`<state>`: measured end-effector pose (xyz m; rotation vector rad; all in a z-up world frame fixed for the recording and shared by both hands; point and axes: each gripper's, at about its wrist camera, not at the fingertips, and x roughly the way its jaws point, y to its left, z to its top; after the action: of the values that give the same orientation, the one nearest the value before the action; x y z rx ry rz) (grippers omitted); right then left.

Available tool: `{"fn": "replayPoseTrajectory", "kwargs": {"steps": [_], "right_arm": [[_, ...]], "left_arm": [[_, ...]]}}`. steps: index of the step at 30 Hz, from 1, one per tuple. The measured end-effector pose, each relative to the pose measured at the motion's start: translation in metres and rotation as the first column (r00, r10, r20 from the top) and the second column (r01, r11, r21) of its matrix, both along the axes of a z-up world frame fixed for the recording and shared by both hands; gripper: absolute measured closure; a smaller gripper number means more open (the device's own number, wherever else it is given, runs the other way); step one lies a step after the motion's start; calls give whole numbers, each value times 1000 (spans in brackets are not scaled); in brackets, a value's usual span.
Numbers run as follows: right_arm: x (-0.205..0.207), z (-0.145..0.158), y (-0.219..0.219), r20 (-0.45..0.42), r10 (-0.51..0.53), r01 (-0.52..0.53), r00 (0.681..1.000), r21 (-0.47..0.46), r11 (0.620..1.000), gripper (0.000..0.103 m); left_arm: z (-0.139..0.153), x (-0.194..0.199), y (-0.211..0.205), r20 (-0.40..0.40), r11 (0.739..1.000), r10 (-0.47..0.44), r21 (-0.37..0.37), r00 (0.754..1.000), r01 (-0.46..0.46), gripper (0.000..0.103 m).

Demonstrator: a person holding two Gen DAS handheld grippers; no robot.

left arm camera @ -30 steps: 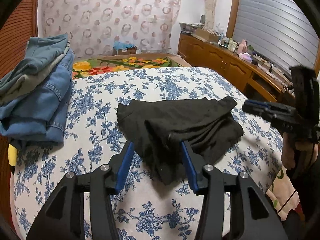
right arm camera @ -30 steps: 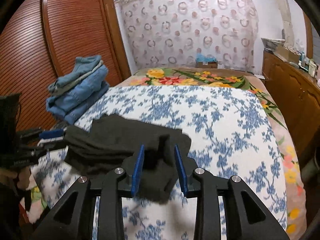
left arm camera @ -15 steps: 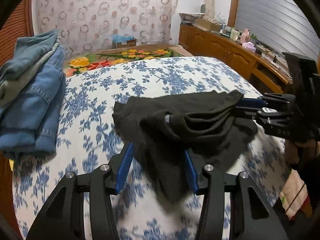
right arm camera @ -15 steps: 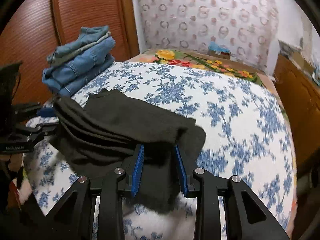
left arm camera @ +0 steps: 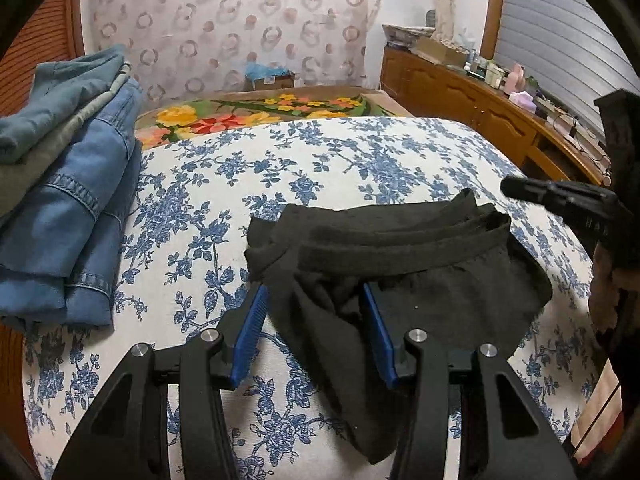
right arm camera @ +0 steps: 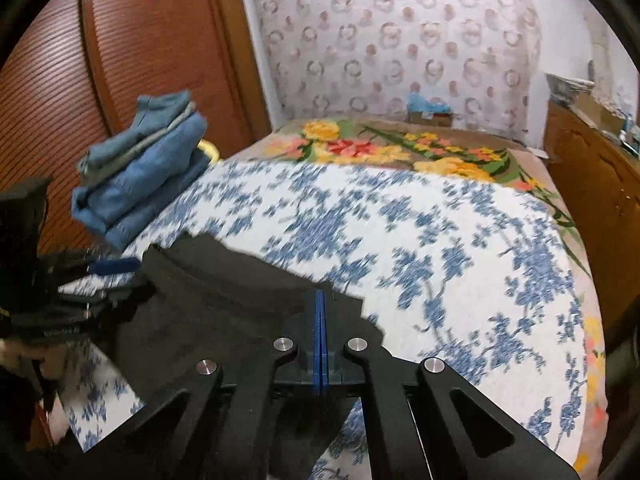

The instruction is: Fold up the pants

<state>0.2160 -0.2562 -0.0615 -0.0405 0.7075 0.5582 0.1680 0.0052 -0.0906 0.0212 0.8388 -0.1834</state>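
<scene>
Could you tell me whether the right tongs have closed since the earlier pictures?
Yes. The right tongs were apart over the black pants a second ago; now their blue pads meet, apparently pinching the pants' edge above the floral bedspread.

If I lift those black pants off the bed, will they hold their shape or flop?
Probably flop: the black pants lie in soft, rumpled layers, one flap drooping toward the left gripper. Likely light, being thin cloth. Folds may slide apart.
</scene>
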Motion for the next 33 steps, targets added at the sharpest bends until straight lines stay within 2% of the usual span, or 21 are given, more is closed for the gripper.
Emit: {"fn": "replayPoseTrajectory", "kwargs": {"steps": [9,11,13,19,27,30,32,33], "right_arm": [[-7,6,1,11,9,-9,1000,0,1000,102],[-11,5,1,14,11,-11,1000,-21,1000,94],[-16,3,0,8,28,-28,1000,-34,999,78],[-19,-7,0,-19,62,-63,998,-51,997,74],[-3,-17,11,-63,91,-94,994,-45,995,74],[1,-19,18,-65,112,-117,992,-75,990,74],[2,-21,23,-65,124,-130,990,-99,987,92],[2,-20,24,-64,137,-143,988,-92,985,95]], "left_arm": [[4,-1,0,14,1000,-9,-1,1000,9,53],[3,1,0,12,1000,-9,1,1000,9,53],[1,4,0,7,1000,-5,4,1000,5,53],[-7,10,2,-17,1000,12,20,1000,-12,53],[-16,13,5,-38,1000,16,12,999,-16,53],[-16,14,4,-39,1000,18,11,999,-18,53],[-16,14,4,-39,1000,18,9,999,-18,53],[-16,14,5,-37,1000,20,8,999,-20,53]]}}
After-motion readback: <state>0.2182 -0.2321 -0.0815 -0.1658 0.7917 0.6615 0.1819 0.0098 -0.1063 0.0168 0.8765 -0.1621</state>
